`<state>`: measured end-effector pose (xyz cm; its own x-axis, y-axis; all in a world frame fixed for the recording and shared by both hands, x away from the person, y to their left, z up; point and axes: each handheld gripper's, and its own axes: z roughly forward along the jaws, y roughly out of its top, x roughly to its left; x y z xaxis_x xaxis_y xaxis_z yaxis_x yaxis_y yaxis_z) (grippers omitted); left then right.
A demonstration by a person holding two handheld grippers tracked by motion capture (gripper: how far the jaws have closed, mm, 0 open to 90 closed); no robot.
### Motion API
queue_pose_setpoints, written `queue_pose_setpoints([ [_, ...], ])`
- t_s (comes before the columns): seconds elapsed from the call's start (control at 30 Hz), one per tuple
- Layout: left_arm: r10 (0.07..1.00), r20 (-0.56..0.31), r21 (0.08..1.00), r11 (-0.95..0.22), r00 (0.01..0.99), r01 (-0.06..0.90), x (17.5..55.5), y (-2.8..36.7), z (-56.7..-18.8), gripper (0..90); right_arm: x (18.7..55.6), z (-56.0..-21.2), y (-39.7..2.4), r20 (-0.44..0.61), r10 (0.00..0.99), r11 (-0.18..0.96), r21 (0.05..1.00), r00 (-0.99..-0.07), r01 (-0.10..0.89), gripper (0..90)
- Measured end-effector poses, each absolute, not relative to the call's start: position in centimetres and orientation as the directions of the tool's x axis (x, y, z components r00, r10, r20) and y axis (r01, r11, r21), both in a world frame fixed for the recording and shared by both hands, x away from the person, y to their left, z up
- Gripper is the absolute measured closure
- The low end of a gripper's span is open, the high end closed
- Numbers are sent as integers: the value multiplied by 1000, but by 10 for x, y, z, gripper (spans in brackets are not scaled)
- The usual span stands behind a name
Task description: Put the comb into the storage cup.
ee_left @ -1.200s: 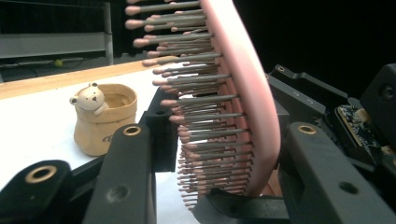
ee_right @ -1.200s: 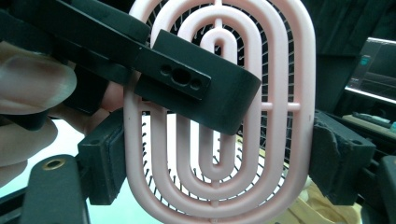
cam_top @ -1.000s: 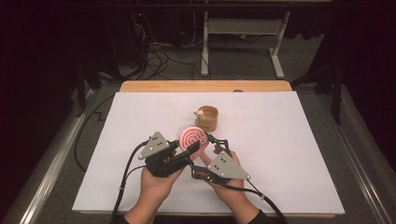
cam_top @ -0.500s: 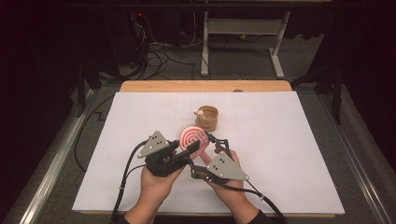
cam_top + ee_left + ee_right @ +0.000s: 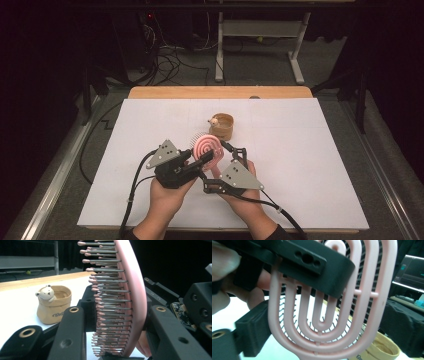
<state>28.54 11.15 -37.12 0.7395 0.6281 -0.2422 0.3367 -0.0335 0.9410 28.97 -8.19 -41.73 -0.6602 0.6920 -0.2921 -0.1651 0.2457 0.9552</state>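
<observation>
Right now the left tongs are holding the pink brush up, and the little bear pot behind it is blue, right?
Not blue. The pot is tan, as the left gripper view shows. The rest holds: the left tongs are shut on the pink brush, and the pot sits behind it.

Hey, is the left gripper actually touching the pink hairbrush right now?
Touching. In the left gripper view, the left gripper has one jaw against the pink hairbrush back and the other in its bristles.

I see my table (image 5: 150, 92), its wooden far edge bare, covered by a white sheet (image 5: 310, 160), with a small tan pot (image 5: 222, 126) bearing a bear figure standing on it.
</observation>
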Motion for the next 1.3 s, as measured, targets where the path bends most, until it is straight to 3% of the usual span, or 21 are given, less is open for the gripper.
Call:
queue_pose_setpoints([
  [0.1,627,-242,942,-30,741,334,286,114,-370,625,292,-418,-82,-265,692,237,962,-672,-135,2],
  [0.47,646,-231,948,-21,728,319,292,123,-364,625,288,-418,-95,-217,682,223,971,-698,-84,0],
  [1.3,693,-207,956,-7,690,294,321,133,-359,625,285,-431,-198,-144,770,233,970,-622,64,0],
])
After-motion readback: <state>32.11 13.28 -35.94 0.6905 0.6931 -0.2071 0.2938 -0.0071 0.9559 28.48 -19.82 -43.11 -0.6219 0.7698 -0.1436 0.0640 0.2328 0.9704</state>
